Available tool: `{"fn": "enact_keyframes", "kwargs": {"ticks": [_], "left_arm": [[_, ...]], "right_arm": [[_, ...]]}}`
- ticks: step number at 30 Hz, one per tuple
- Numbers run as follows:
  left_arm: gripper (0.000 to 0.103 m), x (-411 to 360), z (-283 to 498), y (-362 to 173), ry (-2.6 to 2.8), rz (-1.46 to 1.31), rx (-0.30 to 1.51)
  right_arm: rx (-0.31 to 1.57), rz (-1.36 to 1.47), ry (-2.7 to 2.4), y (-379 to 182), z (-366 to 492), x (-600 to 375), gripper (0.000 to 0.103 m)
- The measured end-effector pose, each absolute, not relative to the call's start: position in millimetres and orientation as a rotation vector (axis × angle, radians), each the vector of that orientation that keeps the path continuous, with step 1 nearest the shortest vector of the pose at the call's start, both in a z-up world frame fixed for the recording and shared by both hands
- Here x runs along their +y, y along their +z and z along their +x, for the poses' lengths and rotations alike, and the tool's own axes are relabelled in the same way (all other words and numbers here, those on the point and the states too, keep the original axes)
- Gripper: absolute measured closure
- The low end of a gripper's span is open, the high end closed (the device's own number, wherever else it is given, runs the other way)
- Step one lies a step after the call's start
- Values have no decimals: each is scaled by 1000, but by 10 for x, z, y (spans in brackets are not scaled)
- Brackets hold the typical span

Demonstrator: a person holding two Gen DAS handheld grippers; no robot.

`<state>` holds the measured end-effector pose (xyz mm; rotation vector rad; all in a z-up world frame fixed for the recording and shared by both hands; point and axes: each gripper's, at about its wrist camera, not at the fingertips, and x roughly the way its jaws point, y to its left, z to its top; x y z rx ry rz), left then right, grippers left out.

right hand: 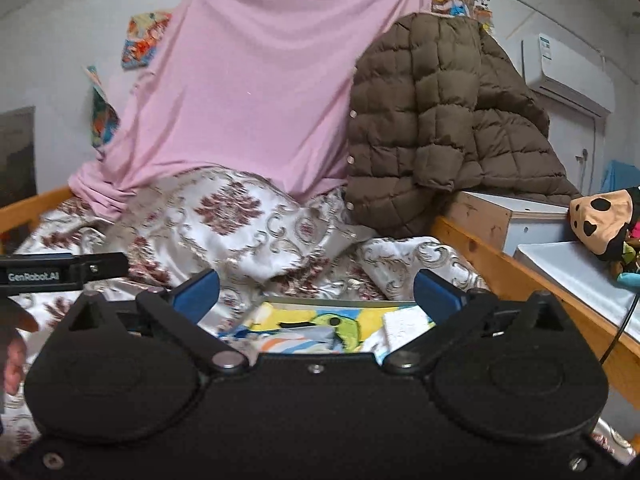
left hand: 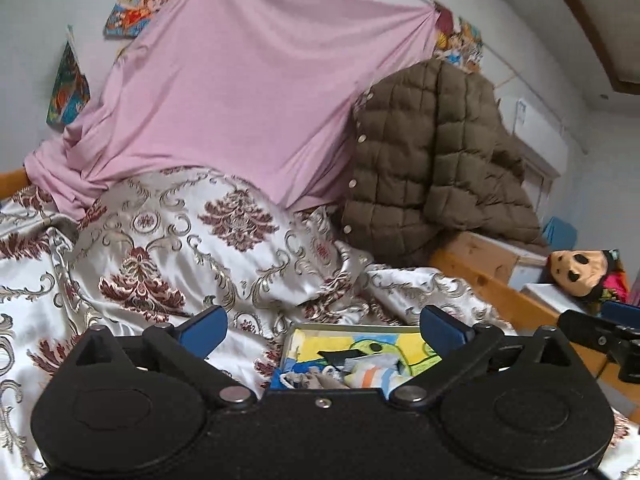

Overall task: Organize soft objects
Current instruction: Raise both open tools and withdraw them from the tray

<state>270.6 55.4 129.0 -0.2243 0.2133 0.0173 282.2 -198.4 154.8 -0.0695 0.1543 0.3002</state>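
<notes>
A shallow box [left hand: 352, 327] with a yellow cartoon lining lies on the bed just below both grippers; it also shows in the right wrist view [right hand: 332, 303]. Inside are a striped sock [left hand: 372, 374] and other small soft items, with a white cloth [right hand: 404, 326] at its right. My left gripper [left hand: 322, 330] is open and empty above the box. My right gripper [right hand: 316, 294] is open and empty above it too. A plush toy [left hand: 580, 270] with black spots sits on a shelf at the right, also in the right wrist view [right hand: 604, 216].
A patterned satin quilt [left hand: 168, 240] is bunched on the bed. A pink sheet [left hand: 240, 92] hangs behind it. A brown puffer jacket [left hand: 432, 160] hangs at the right. A wooden bed rail [right hand: 500, 268] runs along the right. The other gripper's side shows at the left [right hand: 60, 270].
</notes>
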Motion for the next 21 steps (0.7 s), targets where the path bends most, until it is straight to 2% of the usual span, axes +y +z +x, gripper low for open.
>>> {"fn": "enact_keyframes", "kwargs": {"ticks": [9,21], "left_arm": [[1,466,2038,1344,-1,-198,162],[1,383,1284,1079,-20,-132,175]], "right_arm": [[98,-46,346,1535,2215,-1974,1],[94,11,323,1264,1590,-2193,1]]}}
